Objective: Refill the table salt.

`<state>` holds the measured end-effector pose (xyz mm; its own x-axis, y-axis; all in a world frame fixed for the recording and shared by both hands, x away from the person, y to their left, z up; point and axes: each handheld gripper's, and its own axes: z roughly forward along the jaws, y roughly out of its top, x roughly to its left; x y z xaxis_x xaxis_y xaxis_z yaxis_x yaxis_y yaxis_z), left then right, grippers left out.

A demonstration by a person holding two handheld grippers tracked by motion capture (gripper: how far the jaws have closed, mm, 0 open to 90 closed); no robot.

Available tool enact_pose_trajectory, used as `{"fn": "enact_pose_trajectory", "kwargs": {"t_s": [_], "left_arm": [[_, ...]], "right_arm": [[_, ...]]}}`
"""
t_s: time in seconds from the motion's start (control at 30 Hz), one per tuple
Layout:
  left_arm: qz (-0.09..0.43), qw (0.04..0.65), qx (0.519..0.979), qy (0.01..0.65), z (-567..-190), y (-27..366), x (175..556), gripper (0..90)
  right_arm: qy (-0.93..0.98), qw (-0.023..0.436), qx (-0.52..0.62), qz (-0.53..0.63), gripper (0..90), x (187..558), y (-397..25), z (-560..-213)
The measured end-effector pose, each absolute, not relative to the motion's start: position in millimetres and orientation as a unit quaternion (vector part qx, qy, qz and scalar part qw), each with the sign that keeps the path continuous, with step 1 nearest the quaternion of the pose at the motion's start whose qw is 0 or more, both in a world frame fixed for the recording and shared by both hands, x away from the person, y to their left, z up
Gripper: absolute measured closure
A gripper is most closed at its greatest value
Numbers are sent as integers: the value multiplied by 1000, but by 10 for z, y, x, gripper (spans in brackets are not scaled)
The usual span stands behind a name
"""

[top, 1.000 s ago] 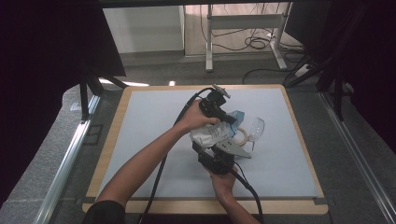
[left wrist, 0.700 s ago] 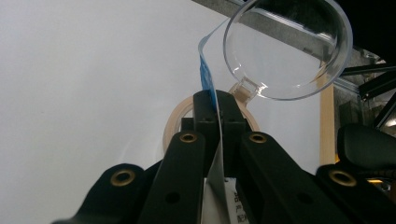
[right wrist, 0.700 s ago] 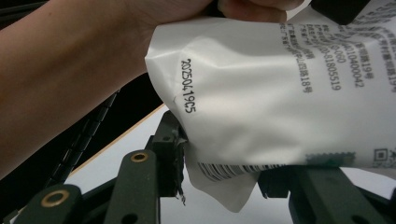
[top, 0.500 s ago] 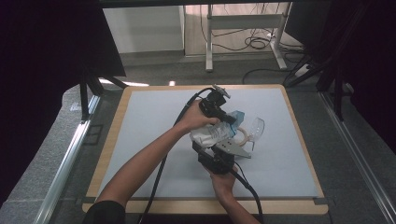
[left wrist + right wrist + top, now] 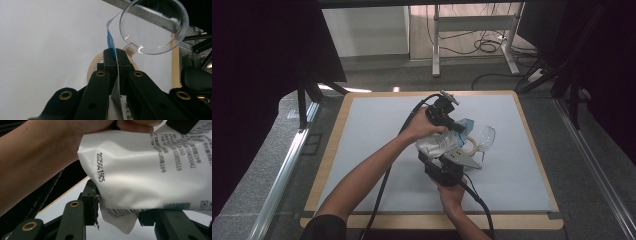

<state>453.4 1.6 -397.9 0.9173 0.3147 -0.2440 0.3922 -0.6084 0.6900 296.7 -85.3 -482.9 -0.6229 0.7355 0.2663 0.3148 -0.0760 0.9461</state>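
Both grippers meet over the middle of the pale grey table mat (image 5: pixel 372 140). The left gripper (image 5: pixel 116 58) is pinched tight on the blue-edged top of a crinkled white printed pouch (image 5: pixel 140 177), just beside a clear plastic goblet (image 5: pixel 153 25). The right gripper (image 5: pixel 117 213) clamps the pouch's lower edge.

Printed white pouch (image 5: pixel 436 145) held up at mid-table.

Crinkled white pouch with black print and a date code, blue top edge (image 5: pixel 110 41) pinched between black jaws, bottom corner gripped too. Clear plastic wine glass (image 5: pixel 486 137) on its side just beside it, tan ring (image 5: pixel 470 148) between.
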Motion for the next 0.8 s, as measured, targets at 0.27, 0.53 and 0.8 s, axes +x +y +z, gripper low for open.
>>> {"fn": "enact_pose_trajectory", "kwargs": {"t_s": [0.27,0.53,0.8], "left_arm": [[-50,395,896,197,-3986,7,4540,894],[-49,395,896,197,-3987,10,4538,894],[-48,393,897,196,-3987,1,4523,894]], "right_arm": [[658,170,401,615,587,2977,-857,-4831],[658,169,400,615,587,2982,-854,-4830],[658,170,399,616,587,2979,-852,-4828]]}}
